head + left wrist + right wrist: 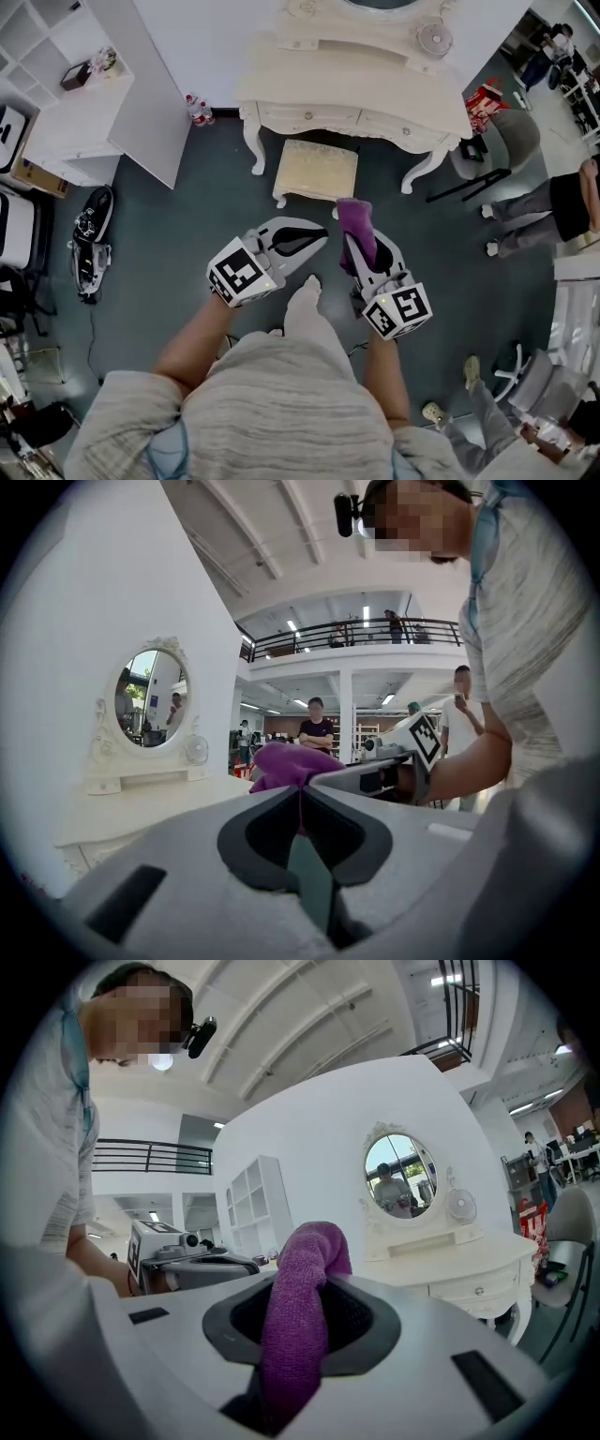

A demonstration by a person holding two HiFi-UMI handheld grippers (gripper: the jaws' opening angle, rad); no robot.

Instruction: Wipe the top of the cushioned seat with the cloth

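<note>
cloth [357, 225]: purple, bunched into a roll, clamped in the right hand-held gripper [360, 244]; the free end sticks out past the jaw tips. It is in the air, near the seat and not touching it.
seat [316, 169]: cream cushioned stool on the floor [187, 244], just in front of the desk [356, 84], between its front legs. Top is bare, wipe not started by the look of it.
right hand-held gripper: closed on the cloth, pointing toward the seat.
left hand-held gripper [314, 241]: jaws together, nothing between them, held beside the right one.
risk 1: the rolled cloth gives a small contact patch, so strips of the top likely get missed unless it flattens on contact.
risk 2: pressing too low lets the hard jaw tips drag on the cushion instead of the cloth.
risk 3: drag on the fabric could pull the cloth out of the jaws.
risk 4: the stool looks light; a forward stroke may shove it into the desk legs. The left one is free to steady it.
risk 5: far strokes run close under the desk front, so a knock is possible.
</note>
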